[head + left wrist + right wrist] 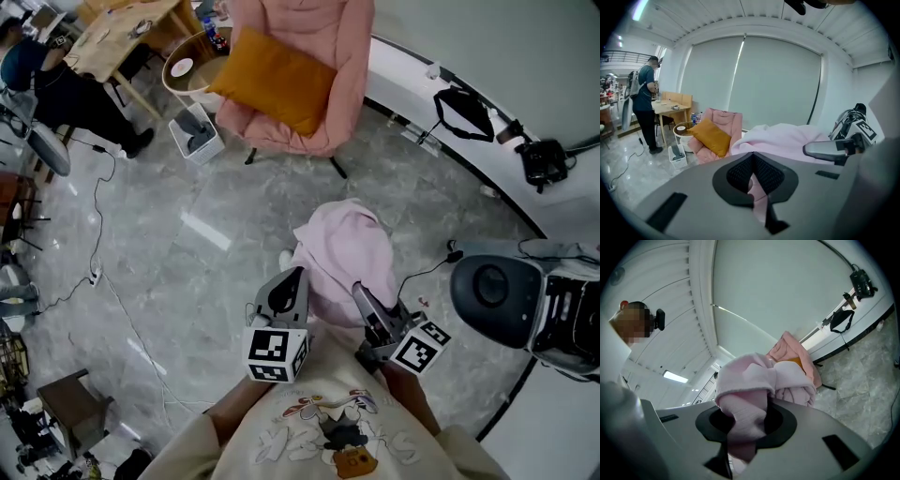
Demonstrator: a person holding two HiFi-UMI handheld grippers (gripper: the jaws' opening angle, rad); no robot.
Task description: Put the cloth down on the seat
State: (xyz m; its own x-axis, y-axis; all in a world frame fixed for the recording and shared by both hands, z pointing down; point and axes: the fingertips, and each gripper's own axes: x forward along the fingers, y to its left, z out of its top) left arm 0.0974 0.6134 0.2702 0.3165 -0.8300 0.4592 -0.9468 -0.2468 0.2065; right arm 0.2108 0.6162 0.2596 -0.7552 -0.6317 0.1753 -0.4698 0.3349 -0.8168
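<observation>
The left tongs [300,277] and right tongs [360,292] each clamp the cloth [345,251]; the seat [349,56] holds a cushion [277,80], the basket [210,152] something grey [197,131]

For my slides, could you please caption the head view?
Left claw and right claw hold a pink cloth short of the armchair with orange cushion.

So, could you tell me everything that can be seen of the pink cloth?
The cloth is pale pink, soft-looking fabric, and the right gripper view shows a fine ribbed weave. It is bunched into a loose, folded heap and held in the air above the grey floor. The left gripper and the right gripper each pinch a fold of it between their jaws. It is not yet on the pink armchair ahead.
</observation>
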